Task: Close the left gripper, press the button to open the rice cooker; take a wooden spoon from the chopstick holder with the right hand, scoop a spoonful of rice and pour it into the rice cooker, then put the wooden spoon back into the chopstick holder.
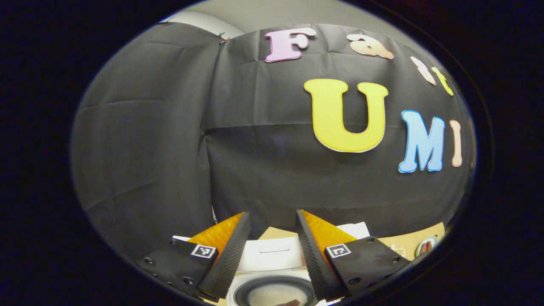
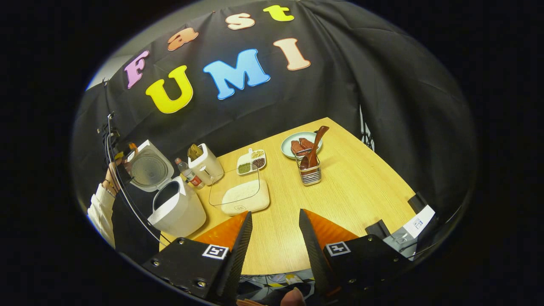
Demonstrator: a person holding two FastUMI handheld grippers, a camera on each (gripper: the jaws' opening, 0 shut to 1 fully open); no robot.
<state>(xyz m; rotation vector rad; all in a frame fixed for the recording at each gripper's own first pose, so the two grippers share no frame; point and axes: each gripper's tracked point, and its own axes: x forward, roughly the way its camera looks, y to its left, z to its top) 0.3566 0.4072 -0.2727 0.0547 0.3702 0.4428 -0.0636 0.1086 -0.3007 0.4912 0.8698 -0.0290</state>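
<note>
With its 2 fingers spread and nothing between them, the right gripper (image 2: pixel 275 238) hangs above the near edge of the wooden table (image 2: pixel 365 187), the nearer of the 2 tools to the wire chopstick holder (image 2: pixel 310 173), which stands ahead and slightly right of its fingertips. The wooden spoon (image 2: pixel 315 146) rises from that holder, handle leaning up and to the right, its dark brown bowl down inside, so a reach forward looks the likely next step. Left of the gripper's line lies a shallow tray of white rice (image 2: pixel 245 196). Farther left, the white rice cooker (image 2: pixel 174 204) stands with its lid up. Above the cooker's open pot the left gripper (image 1: pixel 269 250) hovers, fingers apart and empty.
</note>
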